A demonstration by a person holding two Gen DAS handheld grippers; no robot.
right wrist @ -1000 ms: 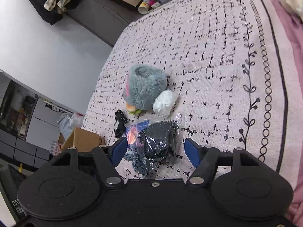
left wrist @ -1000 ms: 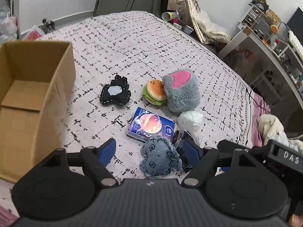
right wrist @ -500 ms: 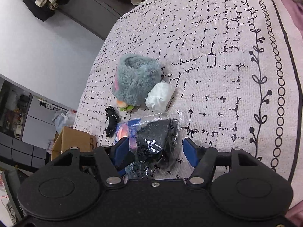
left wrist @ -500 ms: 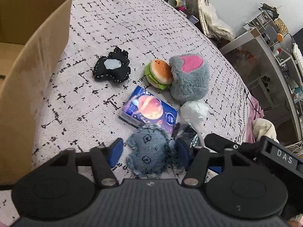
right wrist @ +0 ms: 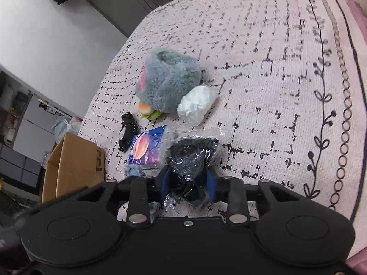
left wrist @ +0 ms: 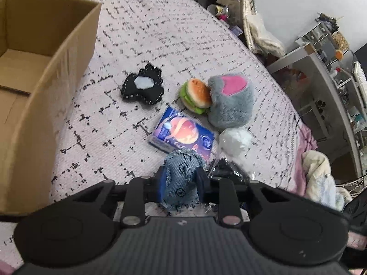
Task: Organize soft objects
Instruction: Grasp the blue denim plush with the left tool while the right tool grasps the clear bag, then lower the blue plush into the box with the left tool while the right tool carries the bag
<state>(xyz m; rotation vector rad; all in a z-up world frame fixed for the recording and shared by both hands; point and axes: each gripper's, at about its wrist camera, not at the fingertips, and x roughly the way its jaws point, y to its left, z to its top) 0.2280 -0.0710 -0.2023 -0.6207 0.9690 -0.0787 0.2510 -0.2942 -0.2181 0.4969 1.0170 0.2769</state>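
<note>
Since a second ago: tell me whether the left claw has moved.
Yes. The left claw went forward toward the blue box and shut on the denim toy, which it earlier straddled open.

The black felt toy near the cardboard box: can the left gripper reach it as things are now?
Probably not yet: the left gripper is shut on the denim toy. The bedspread leading to the black felt toy is bare.

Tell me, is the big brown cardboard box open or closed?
Open. The brown cardboard box has no lid over it; the left wrist view looks straight down onto its bare floor.
</note>
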